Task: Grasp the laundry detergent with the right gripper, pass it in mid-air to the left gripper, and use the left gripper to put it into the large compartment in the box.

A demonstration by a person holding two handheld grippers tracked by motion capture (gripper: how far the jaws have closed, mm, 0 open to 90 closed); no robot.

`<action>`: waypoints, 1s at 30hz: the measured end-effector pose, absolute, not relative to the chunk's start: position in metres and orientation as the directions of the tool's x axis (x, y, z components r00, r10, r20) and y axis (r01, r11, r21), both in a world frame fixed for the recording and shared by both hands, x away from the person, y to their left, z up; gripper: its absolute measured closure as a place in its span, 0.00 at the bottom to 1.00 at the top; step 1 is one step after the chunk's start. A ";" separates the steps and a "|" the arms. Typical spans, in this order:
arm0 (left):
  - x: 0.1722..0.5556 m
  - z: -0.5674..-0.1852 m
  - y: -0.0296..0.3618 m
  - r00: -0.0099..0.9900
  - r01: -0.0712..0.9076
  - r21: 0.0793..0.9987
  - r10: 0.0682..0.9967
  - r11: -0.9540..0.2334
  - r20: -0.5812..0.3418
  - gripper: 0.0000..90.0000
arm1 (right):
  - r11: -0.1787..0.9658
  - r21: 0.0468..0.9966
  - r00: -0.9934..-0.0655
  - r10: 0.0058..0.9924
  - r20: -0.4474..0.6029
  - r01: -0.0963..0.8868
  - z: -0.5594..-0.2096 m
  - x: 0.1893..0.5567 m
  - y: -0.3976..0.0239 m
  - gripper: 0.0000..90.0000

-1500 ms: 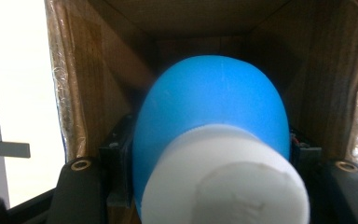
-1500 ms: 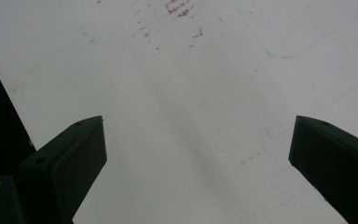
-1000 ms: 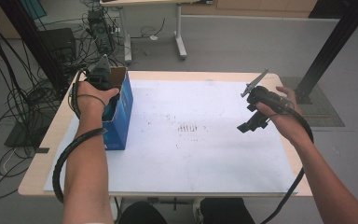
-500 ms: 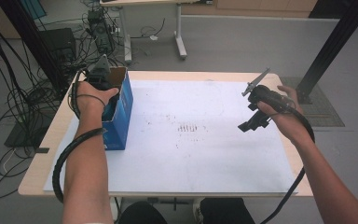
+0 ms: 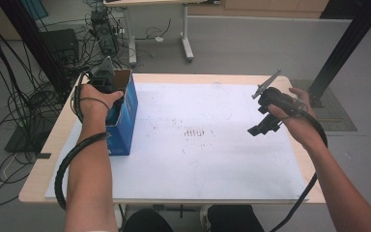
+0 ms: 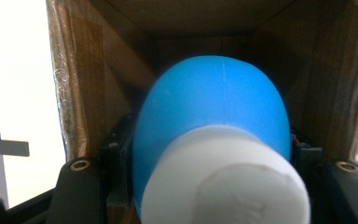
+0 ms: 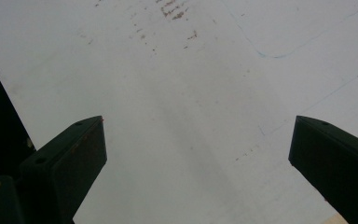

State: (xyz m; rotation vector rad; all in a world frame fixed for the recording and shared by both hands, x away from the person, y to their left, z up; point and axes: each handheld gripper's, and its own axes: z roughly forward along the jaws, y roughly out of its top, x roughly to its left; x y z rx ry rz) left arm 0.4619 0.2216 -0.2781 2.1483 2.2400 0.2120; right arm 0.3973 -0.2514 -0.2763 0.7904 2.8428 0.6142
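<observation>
The left tool [image 5: 107,83] reaches down into an open blue cardboard box with a brown inside [image 5: 125,111], which stands at about 9 o'clock on the tabletop [image 5: 48,159], near its left edge. In the left gripper view the jaws are closed tight on a rounded blue plastic object with a thick white cylindrical end [image 6: 214,140]; a black jaw presses on each of its flanks, and the white end points toward the camera. The object sits inside the box, with brown cardboard walls to either side and above it. What kind of object it is cannot be told from the pictures.

The right tool [image 5: 265,123] is held above the tabletop at about 3 o'clock, well apart from the box. In the right gripper view [image 7: 196,154] its two black jaws stand wide apart with nothing between them, and they point at the large white sheet [image 5: 212,164] that covers most of the tabletop. A patch of small dark marks [image 5: 194,131] lies near the middle of the sheet, between the two hands.
</observation>
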 end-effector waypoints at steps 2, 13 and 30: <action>0.462 -0.278 0.222 -0.047 0.992 0.120 0.996 0.038 0.071 0.40 | 0.780 0.417 -0.855 0.519 -0.014 0.467 -0.276 0.397 -0.251 0.04; 0.462 -0.278 0.223 -0.049 0.992 0.121 0.996 0.040 0.068 0.40 | 0.782 0.416 -0.856 0.517 -0.016 0.464 -0.275 0.397 -0.250 0.04; 0.461 -0.278 0.222 -0.048 0.992 0.122 0.996 0.039 0.071 0.40 | 0.783 0.415 -0.854 0.519 -0.025 0.464 -0.271 0.396 -0.252 0.04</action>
